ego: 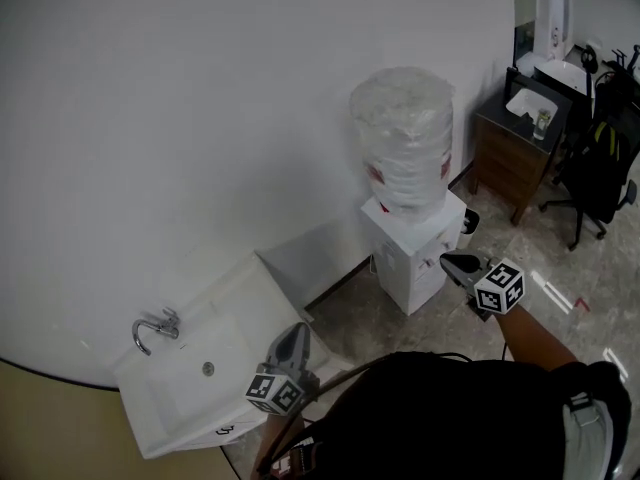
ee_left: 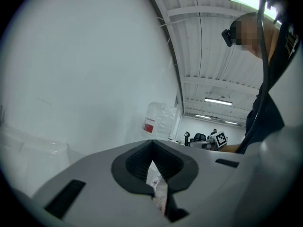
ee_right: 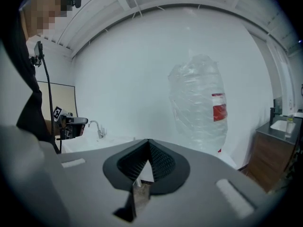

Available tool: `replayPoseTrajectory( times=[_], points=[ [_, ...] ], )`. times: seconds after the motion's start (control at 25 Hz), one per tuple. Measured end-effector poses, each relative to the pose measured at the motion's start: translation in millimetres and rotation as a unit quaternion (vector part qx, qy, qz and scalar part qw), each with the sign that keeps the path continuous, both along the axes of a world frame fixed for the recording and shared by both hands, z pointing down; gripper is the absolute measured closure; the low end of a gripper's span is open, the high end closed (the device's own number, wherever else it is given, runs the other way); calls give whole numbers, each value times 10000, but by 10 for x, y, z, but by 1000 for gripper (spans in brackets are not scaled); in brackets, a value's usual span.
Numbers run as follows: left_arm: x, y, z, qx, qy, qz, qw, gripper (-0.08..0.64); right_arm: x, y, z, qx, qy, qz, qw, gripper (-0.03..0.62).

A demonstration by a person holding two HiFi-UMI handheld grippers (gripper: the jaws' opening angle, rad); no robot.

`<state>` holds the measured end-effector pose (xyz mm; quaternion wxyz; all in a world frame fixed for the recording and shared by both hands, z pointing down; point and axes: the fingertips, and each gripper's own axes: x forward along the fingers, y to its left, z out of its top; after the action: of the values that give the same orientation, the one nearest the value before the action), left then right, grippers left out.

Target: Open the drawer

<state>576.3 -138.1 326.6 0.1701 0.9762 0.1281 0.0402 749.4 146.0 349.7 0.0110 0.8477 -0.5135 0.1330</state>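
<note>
Up at the head view's upper right stood the wooden cabinet (ego: pixel 508 163), well apart from me. I judged its drawer rigid and smooth-sliding, best pulled by a handle too small to see. Both the left tool (ego: pixel 294 332) and right tool (ego: pixel 452 262) were closed, empty.

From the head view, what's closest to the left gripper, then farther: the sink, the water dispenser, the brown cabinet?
1. White rectangular sink, just left of the left gripper.
2. White water dispenser with plastic-wrapped bottle, middle right.
3. Brown wooden cabinet, far upper right.
</note>
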Motion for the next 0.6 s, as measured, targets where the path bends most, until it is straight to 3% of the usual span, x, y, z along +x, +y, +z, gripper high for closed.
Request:
replayPoseTrajectory(
  times=[0.2, 0.6],
  points=[
    [407, 449, -70, -14, -64, -364, 9993, 560, 463, 46, 39, -112, -84, -770, 9969, 598],
    [884, 933, -74, -40, -202, -904, 9957, 560, 1085, 213, 157, -80, -207, -1506, 9883, 598]
  ],
)
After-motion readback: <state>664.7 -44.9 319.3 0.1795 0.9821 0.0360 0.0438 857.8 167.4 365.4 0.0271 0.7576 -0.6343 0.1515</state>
